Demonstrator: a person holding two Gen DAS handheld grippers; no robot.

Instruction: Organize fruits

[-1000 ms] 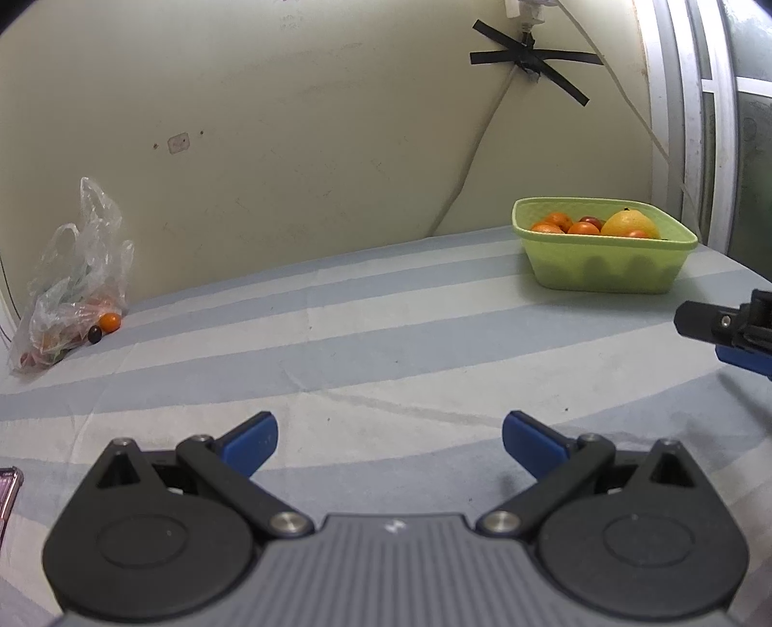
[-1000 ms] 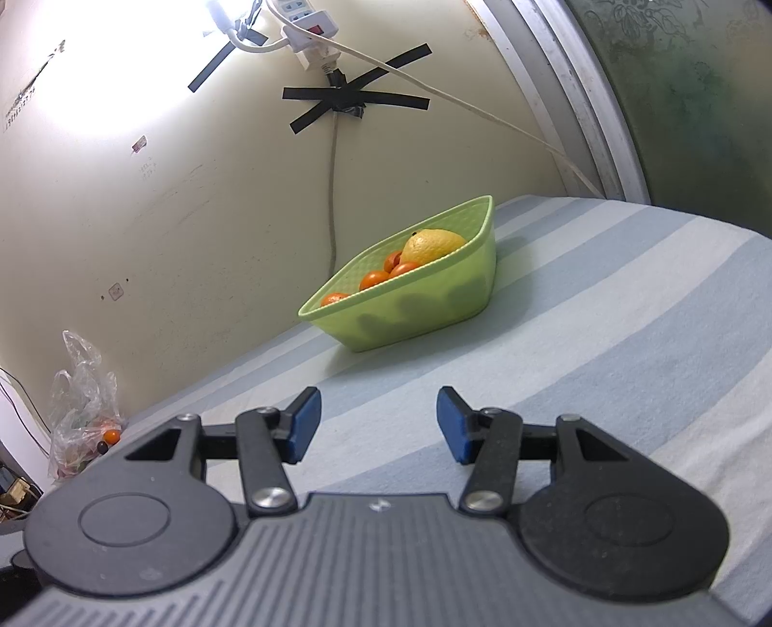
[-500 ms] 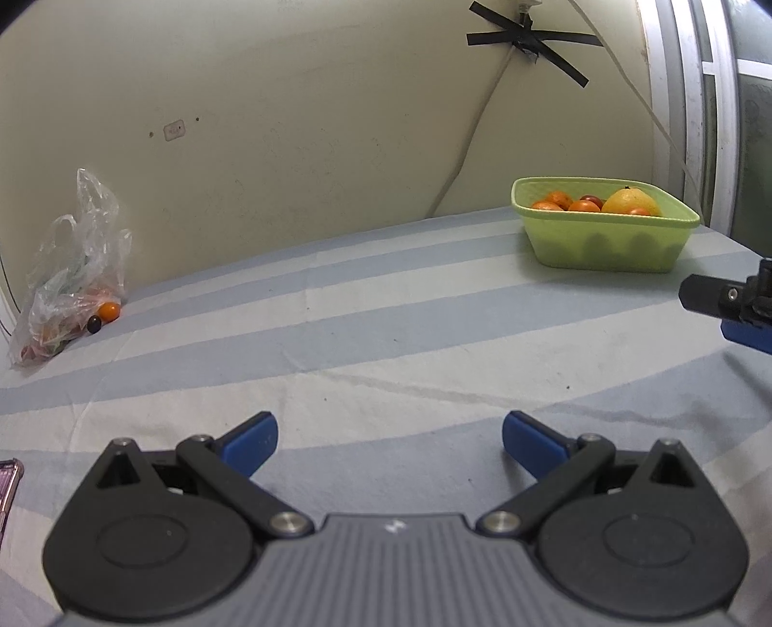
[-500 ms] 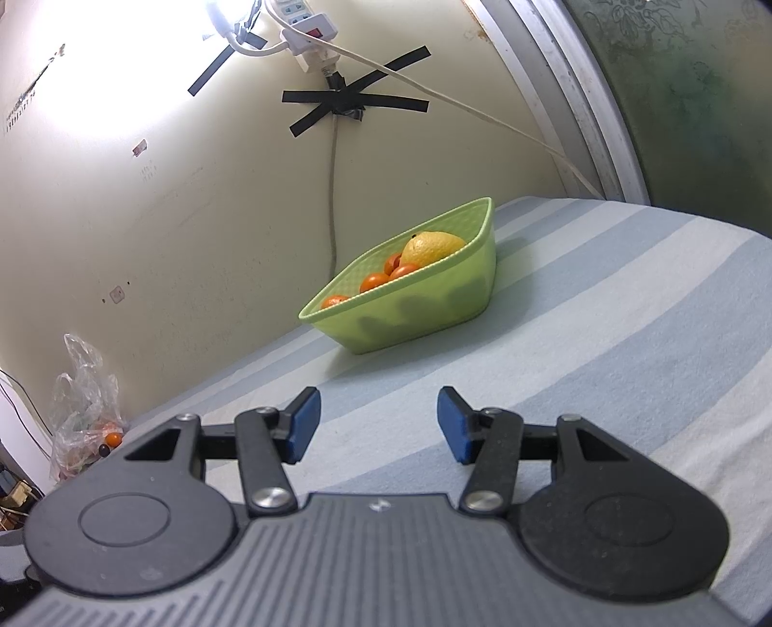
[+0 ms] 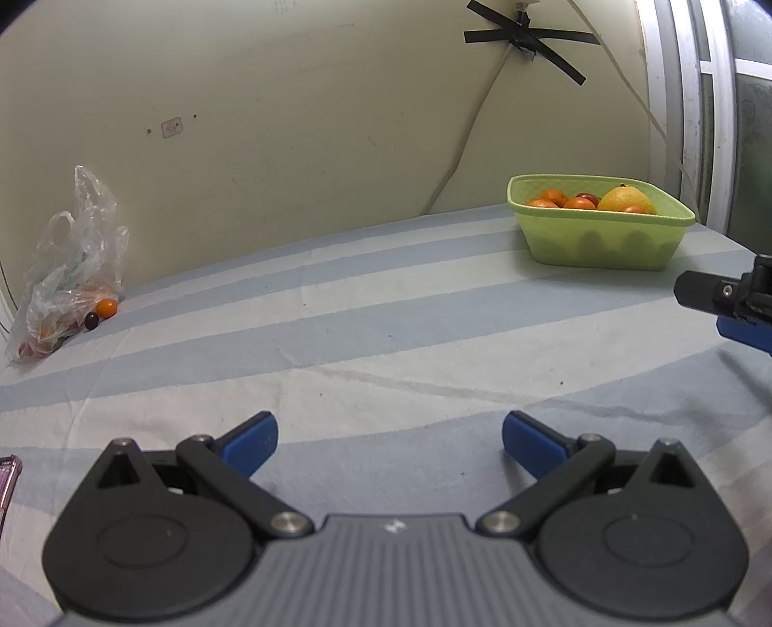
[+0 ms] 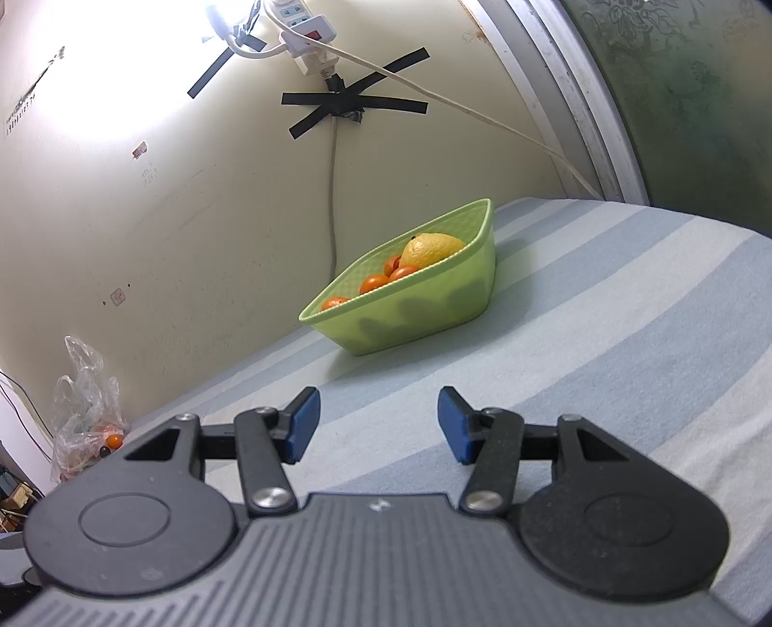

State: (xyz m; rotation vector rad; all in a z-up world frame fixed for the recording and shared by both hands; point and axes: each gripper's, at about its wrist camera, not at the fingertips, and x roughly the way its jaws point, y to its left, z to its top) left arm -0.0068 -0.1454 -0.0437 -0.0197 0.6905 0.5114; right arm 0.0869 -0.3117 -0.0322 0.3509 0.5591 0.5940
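The green basket [image 6: 415, 308] of oranges and a yellow fruit [image 6: 431, 248] sits by the wall, well ahead of the right gripper [image 6: 379, 424], whose jaws stand apart, empty. The left gripper [image 5: 390, 441] gapes wide over the striped cloth [image 5: 386, 337], with the plastic bag [image 5: 72, 284] far left.

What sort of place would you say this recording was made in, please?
Probably a room in a home: a surface under a striped cloth against a scuffed painted wall, a power strip taped up with its cable, a green fruit basin and a plastic bag of fruit.
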